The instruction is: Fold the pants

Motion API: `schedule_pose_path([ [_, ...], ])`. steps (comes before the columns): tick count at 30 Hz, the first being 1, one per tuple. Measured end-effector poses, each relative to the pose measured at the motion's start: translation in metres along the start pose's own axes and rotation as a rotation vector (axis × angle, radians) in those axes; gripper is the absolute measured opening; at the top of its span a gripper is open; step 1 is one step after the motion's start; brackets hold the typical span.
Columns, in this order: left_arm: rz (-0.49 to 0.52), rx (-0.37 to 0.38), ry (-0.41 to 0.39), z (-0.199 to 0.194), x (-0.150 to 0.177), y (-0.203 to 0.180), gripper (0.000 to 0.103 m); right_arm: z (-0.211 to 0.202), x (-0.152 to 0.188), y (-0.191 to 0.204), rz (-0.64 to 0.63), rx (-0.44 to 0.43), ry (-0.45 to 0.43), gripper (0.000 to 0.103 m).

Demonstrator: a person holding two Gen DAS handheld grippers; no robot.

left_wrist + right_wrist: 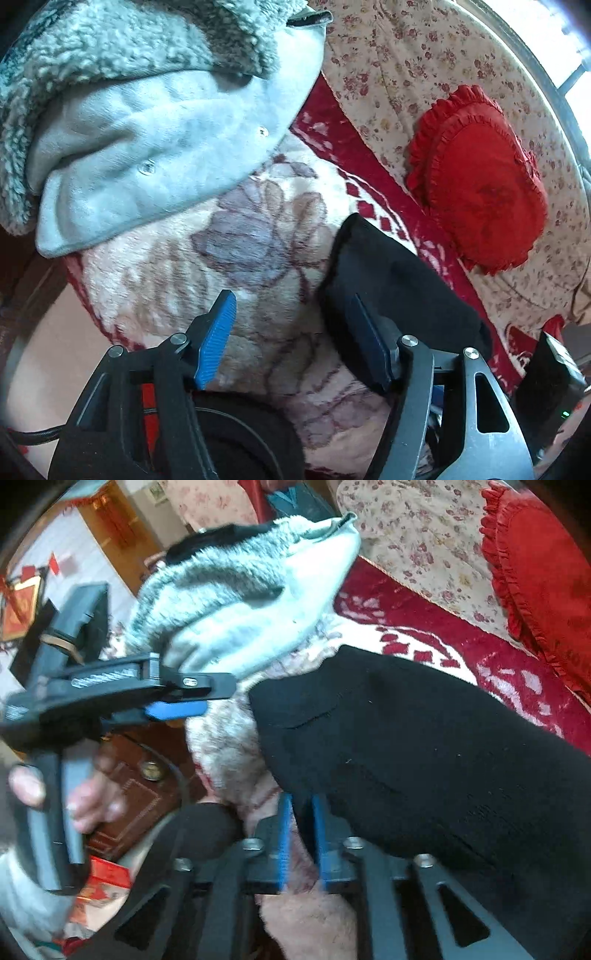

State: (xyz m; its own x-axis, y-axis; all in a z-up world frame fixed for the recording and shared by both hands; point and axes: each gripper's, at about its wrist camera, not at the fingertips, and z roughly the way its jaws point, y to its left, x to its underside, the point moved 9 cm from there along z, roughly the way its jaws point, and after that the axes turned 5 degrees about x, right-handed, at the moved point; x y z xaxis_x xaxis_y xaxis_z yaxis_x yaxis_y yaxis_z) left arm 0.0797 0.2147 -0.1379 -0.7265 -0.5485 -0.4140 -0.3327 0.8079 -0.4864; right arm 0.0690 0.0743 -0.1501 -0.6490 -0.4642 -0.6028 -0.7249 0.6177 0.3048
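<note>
The black pants (402, 273) (424, 746) lie folded in a thick bundle on a cream flowered blanket (240, 240) (225, 746) with a red border. My left gripper (295, 336) is wide open above the blanket, nothing between its blue pads. Its right finger (369, 347) sits just in front of the pants' near left edge. In the right wrist view the left gripper (192, 701) shows side-on at the left, held by a hand (88, 805). My right gripper (302, 842) is at the pants' near corner, its pads a narrow gap apart with blanket showing between them.
A pale grey fleece-lined garment (147, 129) (240, 609) is heaped behind the pants at the left. A red frilled heart cushion (480, 177) (535, 572) lies on a floral sheet (406, 55) to the right. Brown furniture (129, 790) stands beyond the blanket's left edge.
</note>
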Motion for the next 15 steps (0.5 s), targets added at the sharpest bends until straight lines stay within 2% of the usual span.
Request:
schedule_pose_path([
  [1, 0.009, 0.006, 0.012, 0.005, 0.002, -0.006, 0.065, -0.011, 0.0, -0.001, -0.001, 0.003, -0.014, 0.032],
  [5, 0.044, -0.019, 0.059, 0.028, 0.015, -0.021, 0.065, -0.05, 0.006, -0.022, 0.053, 0.019, -0.074, 0.032],
  [8, 0.028, -0.026, 0.098, 0.049, 0.024, -0.026, 0.065, -0.071, 0.02, -0.046, 0.113, 0.05, -0.09, 0.032],
  [11, 0.017, -0.048, 0.054, 0.058, 0.018, -0.033, 0.065, -0.091, 0.041, -0.078, 0.175, 0.109, -0.098, 0.032],
  [12, 0.028, -0.045, 0.048, 0.06, 0.015, -0.039, 0.055, -0.101, 0.049, -0.092, 0.208, 0.132, -0.11, 0.032],
  [13, 0.036, -0.049, 0.047, 0.063, 0.013, -0.043, 0.036, -0.11, 0.055, -0.105, 0.245, 0.152, -0.124, 0.032],
  [14, 0.048, -0.05, 0.039, 0.064, 0.01, -0.05, 0.023, -0.119, 0.06, -0.117, 0.286, 0.164, -0.136, 0.032],
  [15, 0.071, -0.046, 0.048, 0.065, 0.009, -0.06, 0.016, -0.126, 0.064, -0.128, 0.326, 0.168, -0.149, 0.032],
])
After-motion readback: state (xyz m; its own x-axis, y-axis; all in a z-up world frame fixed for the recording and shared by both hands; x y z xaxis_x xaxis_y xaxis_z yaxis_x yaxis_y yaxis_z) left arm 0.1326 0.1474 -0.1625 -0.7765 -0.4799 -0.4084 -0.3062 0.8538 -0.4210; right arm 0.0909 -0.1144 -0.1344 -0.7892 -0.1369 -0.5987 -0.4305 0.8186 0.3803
